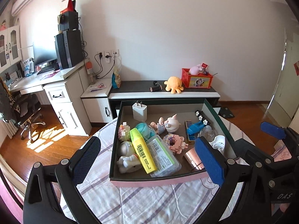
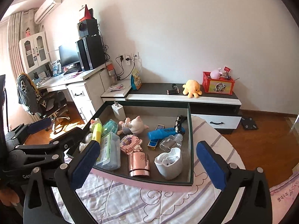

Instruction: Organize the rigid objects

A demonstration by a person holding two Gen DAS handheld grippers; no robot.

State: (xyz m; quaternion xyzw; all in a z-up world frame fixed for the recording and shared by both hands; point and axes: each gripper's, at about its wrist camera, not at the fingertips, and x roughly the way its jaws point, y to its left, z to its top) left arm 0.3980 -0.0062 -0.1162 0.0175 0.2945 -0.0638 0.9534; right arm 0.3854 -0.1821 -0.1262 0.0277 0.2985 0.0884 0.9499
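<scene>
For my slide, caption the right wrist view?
Open right gripper hovers before toy-filled box on bed.

Left tongs, right tongs spread wide, empty.

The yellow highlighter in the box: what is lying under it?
The yellow highlighter lies across a clear plastic case with a green label and leans against the white astronaut figure. The box floor beneath them is covered, so anything there is unseen.

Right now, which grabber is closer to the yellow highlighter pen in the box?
Left. The left gripper hangs open right over the yellow highlighter. The right gripper hangs open toward the box's right side, above the pink cylinder.
</scene>
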